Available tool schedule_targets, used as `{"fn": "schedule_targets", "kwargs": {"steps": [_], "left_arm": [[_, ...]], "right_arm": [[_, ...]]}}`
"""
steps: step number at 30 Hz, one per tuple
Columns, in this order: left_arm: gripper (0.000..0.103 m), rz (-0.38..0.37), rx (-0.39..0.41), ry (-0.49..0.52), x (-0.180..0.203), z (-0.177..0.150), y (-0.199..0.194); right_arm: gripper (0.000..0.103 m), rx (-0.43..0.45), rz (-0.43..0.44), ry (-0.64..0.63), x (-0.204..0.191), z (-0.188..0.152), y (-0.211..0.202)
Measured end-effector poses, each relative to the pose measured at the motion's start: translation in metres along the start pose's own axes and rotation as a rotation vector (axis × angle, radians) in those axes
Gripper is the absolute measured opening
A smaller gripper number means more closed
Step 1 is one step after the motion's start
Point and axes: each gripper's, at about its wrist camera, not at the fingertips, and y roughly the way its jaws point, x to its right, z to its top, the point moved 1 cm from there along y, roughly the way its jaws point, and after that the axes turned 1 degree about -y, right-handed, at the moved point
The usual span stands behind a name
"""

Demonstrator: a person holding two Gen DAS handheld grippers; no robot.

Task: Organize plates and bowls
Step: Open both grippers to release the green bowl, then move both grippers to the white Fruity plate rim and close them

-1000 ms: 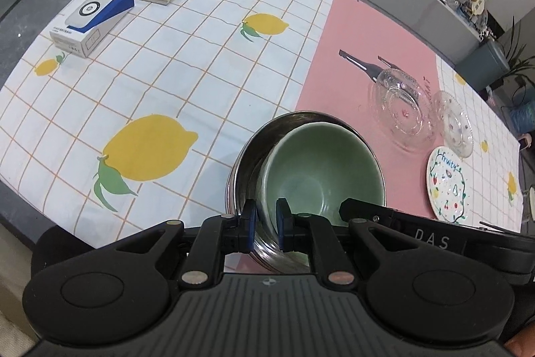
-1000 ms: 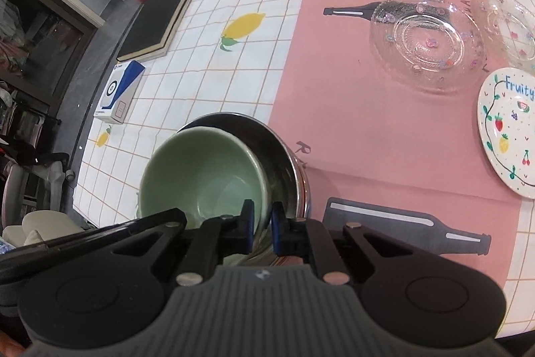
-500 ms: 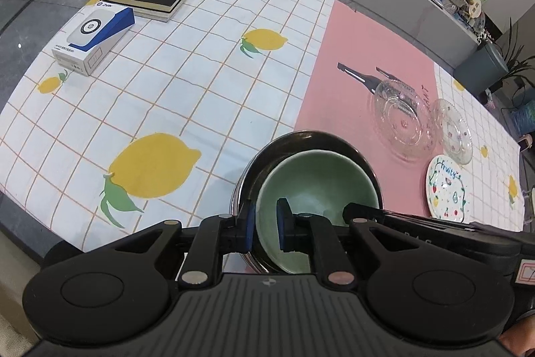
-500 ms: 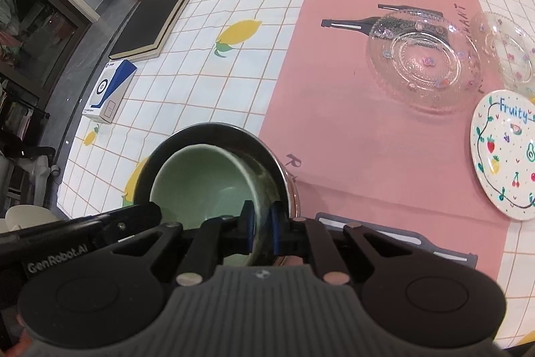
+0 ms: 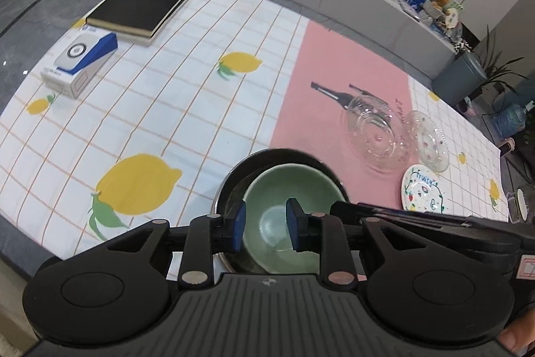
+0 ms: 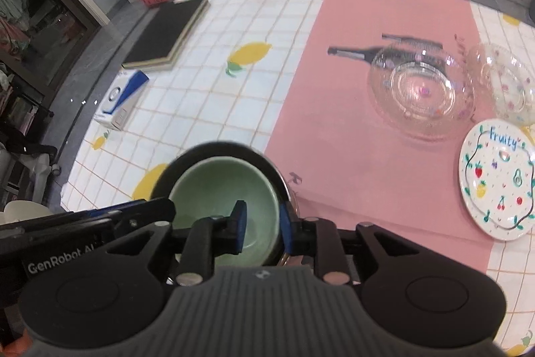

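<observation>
A green bowl (image 5: pixel 284 189) sits nested inside a steel bowl (image 5: pixel 230 179) near the table's front edge; both show in the right wrist view too, the green bowl (image 6: pixel 214 186) inside the steel bowl (image 6: pixel 267 166). My left gripper (image 5: pixel 265 225) is open, its fingers above the bowls and apart from their rims. My right gripper (image 6: pixel 262 228) is open, its fingers either side of the green bowl's near rim. A large glass plate (image 6: pixel 421 92), a small glass plate (image 6: pixel 508 86) and a white fruit plate (image 6: pixel 498 179) lie on the right.
A black book (image 5: pixel 140 5) and a blue-and-white box (image 5: pixel 80 62) lie at the far left. The table's front edge runs just under the bowls. A pink cloth strip (image 6: pixel 367 136) crosses the lemon-print tablecloth.
Both grippers have opened and let go of the bowls' rims. Both have risen and drawn back, so the bowls look smaller and sit on the table.
</observation>
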Motion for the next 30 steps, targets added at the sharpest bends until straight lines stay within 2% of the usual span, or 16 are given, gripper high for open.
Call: {"fn": "schedule_targets", "kwargs": {"steps": [6,12,20,26,30], "left_arm": [[0.029,-0.03,0.059,0.04,0.013,-0.002,-0.014],[0.03,-0.146,0.136,0.105,0.04,-0.009,-0.028],[0.031,-0.269,0.156,0.172,0.088,-0.029,-0.015],[0.031,-0.259,0.119,0.22,0.118,-0.043,0.015],[0.031,-0.224,0.162,0.256,0.137,-0.054,0.031]], "right_arm": [[0.027,0.078,0.009,-0.021,0.003,0.0,-0.03],[0.029,0.153,-0.026,-0.007,0.026,-0.013,-0.053],[0.03,0.251,-0.093,0.079,0.082,-0.049,-0.068],[0.031,0.294,-0.153,0.15,0.129,-0.076,-0.072],[0.031,0.304,-0.213,0.179,0.157,-0.089,-0.072]]}}
